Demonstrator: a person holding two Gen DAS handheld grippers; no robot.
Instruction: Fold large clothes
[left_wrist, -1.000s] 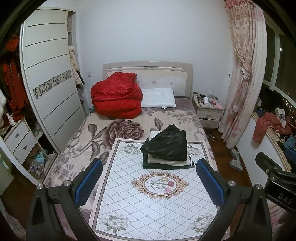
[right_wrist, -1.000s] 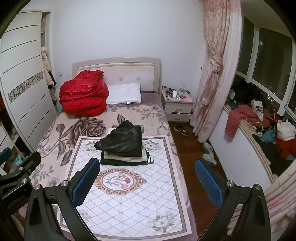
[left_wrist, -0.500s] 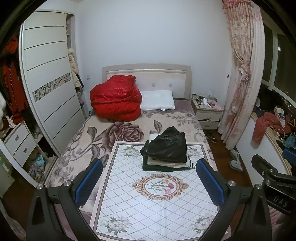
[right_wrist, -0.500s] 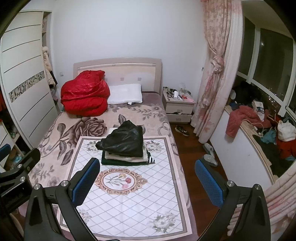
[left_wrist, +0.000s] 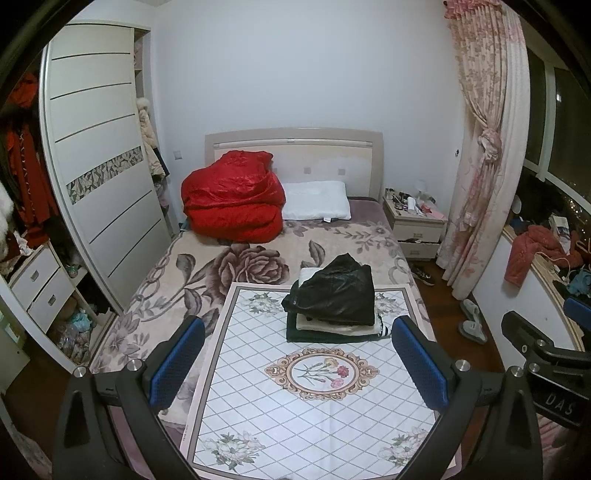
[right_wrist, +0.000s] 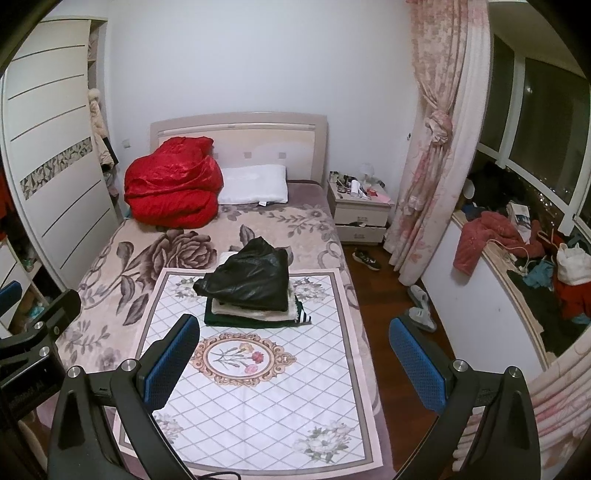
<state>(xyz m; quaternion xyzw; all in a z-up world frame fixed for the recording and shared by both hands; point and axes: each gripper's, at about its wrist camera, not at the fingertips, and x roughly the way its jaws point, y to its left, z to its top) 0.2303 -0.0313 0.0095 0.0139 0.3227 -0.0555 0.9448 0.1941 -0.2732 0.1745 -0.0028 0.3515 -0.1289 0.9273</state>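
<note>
A stack of folded clothes lies on a white floral mat on the bed. A black jacket is on top, with cream and dark green pieces under it. The stack also shows in the right wrist view, on the mat. My left gripper is open and empty, held high above the near end of the mat. My right gripper is open and empty, beside the left one. Both are well back from the stack.
A red quilt and white pillow lie at the headboard. A wardrobe stands left. A nightstand, curtain, shoes and slippers are right. Loose clothes pile on the window ledge.
Both views have shifted slightly, as if the grippers tilted up and drew back a little. The clothes stack has not moved. Both grippers stay open.
</note>
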